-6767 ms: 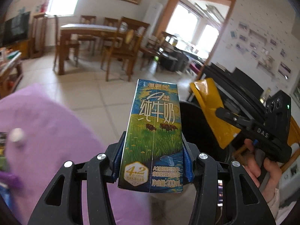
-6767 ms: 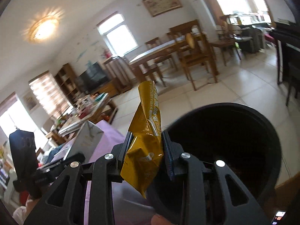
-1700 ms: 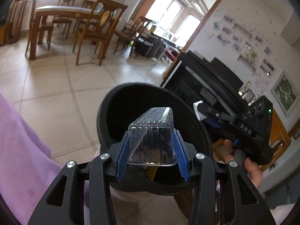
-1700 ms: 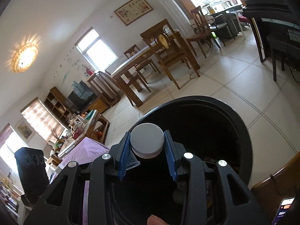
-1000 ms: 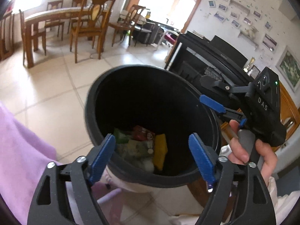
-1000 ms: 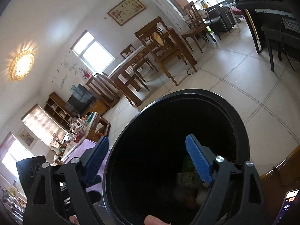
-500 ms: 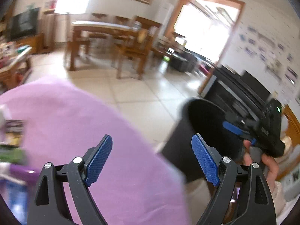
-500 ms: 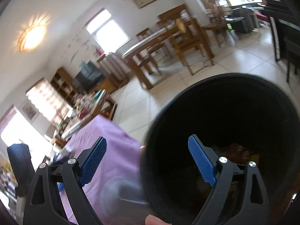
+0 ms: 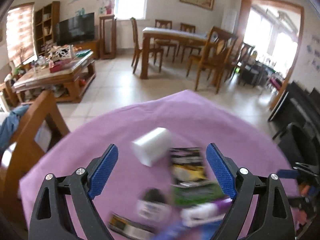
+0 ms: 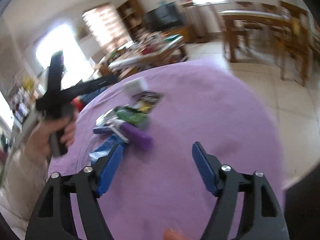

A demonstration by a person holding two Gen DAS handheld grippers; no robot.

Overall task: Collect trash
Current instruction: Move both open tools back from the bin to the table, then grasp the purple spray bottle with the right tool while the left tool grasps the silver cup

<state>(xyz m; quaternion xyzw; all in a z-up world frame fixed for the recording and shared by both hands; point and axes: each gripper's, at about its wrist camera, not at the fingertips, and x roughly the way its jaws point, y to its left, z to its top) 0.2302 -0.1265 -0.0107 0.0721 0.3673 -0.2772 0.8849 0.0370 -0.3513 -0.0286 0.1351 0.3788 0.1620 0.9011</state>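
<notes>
A second ago both grippers hung over the black bin; now they are over the purple cloth (image 9: 124,132) and the bin is out of the middle of both views.

The left gripper (image 9: 162,172) has been opening and its blue pads are spread wide, with nothing pinched. Under it lies the trash: a white block (image 9: 152,146) tipped on a slant, a black and yellow packet (image 9: 188,166) lying flat with its long side pointing away, and a green wrapper (image 9: 196,194) below it.

The right gripper (image 10: 157,170) has just been closing a bit, but its pads are apart and hold nothing. A purple tube (image 10: 137,136) lies slanted near its left pad.
</notes>
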